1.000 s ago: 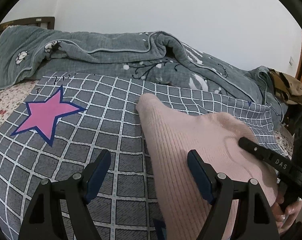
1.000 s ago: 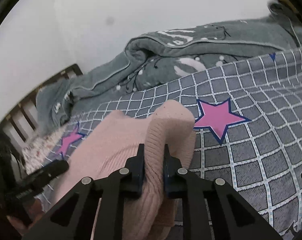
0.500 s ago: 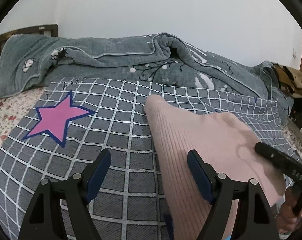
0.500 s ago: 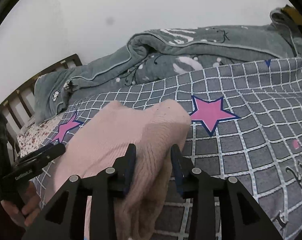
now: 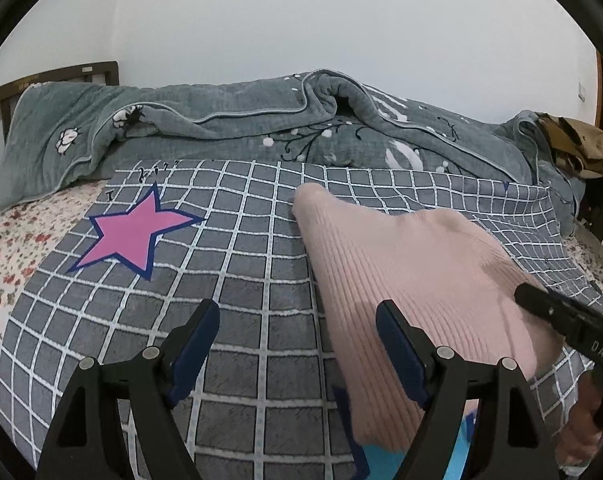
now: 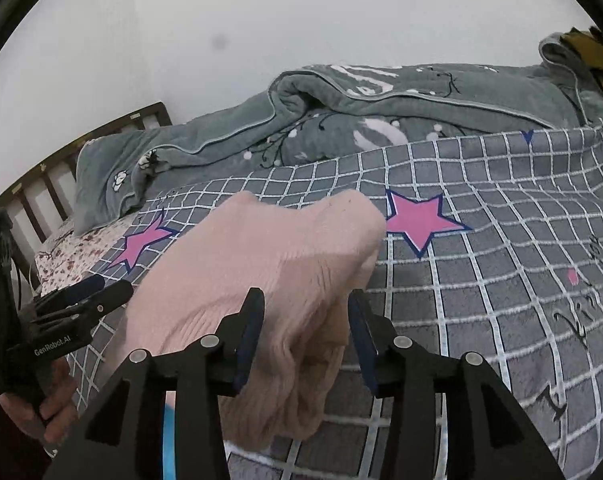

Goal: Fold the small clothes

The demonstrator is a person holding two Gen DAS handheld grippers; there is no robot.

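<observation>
Pink knit garment [image 6: 269,264] on the checked blanket [image 6: 481,280] looks soft, light, floppy; right gripper [image 6: 303,336] fingers opening around its near fold without pinching, left gripper [image 5: 297,348] fingers apart, empty; grab corners.

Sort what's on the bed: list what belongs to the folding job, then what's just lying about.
Job:
pink sweater
left gripper, open, empty
right gripper, jaws opening, sweater between them, pads clear of it
checked blanket, the folding surface

Lying about:
grey quilt
brown garment
floral sheet
headboard
</observation>
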